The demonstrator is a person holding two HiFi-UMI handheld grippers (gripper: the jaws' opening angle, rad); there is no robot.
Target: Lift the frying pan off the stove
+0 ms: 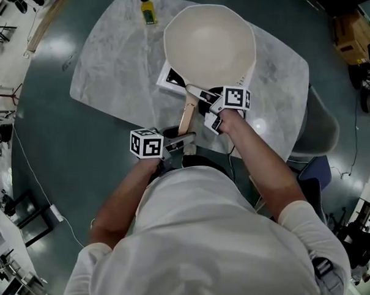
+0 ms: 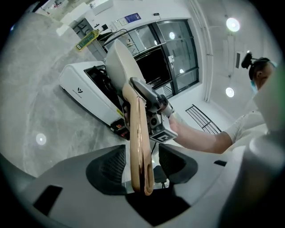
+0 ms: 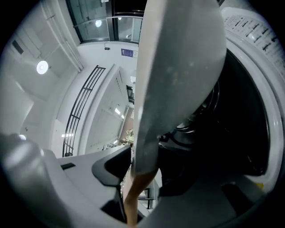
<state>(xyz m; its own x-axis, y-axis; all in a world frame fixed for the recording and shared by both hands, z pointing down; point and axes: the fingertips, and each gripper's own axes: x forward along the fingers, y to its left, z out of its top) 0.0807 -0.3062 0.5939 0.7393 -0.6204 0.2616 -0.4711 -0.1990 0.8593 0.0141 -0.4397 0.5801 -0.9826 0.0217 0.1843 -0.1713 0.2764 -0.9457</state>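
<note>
While the round cream frying pan (image 1: 209, 45) sits over the white stove (image 1: 168, 79), its long wooden handle (image 1: 185, 118) runs straight back from the stove. Nearer the stove the right claw (image 1: 202, 100) clamps that handle; the left claw (image 1: 182, 139) stands wide around its far tip.

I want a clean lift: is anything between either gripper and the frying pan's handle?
Nothing visible does. The frying pan has its wooden handle between the jaws of the left gripper and of the right gripper.
</note>
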